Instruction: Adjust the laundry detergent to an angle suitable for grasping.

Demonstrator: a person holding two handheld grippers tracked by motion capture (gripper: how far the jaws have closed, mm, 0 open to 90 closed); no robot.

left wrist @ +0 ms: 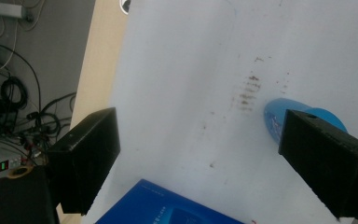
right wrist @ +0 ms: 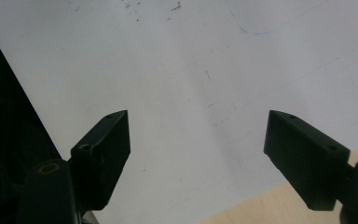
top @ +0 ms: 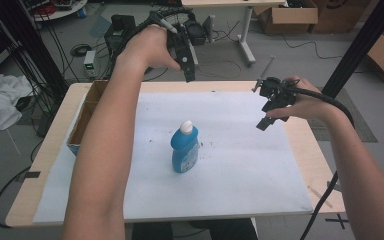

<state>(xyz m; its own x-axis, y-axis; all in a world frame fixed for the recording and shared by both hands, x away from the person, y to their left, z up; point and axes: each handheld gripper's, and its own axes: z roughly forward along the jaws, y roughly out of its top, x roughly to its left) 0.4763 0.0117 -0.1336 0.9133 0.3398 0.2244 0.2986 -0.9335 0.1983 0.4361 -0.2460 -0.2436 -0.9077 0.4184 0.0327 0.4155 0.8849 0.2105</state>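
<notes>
Right now your left tongs (top: 189, 75) hang released above the far side of the white sheet (top: 230, 165), and your right tongs (top: 264, 122) are spread too, empty. Upright mid-sheet on the tabletop (top: 310, 160) stands the blue bottle (top: 184, 148).

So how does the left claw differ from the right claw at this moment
The left claw hangs over the table's far edge, raised and pointing down; the right claw sits lower, over the right side of the white sheet. Between the left claw's jaws, the left gripper view shows the blue bottle partly behind one jaw; between the right claw's jaws there is bare sheet. Both are black, spread open and holding nothing.
</notes>
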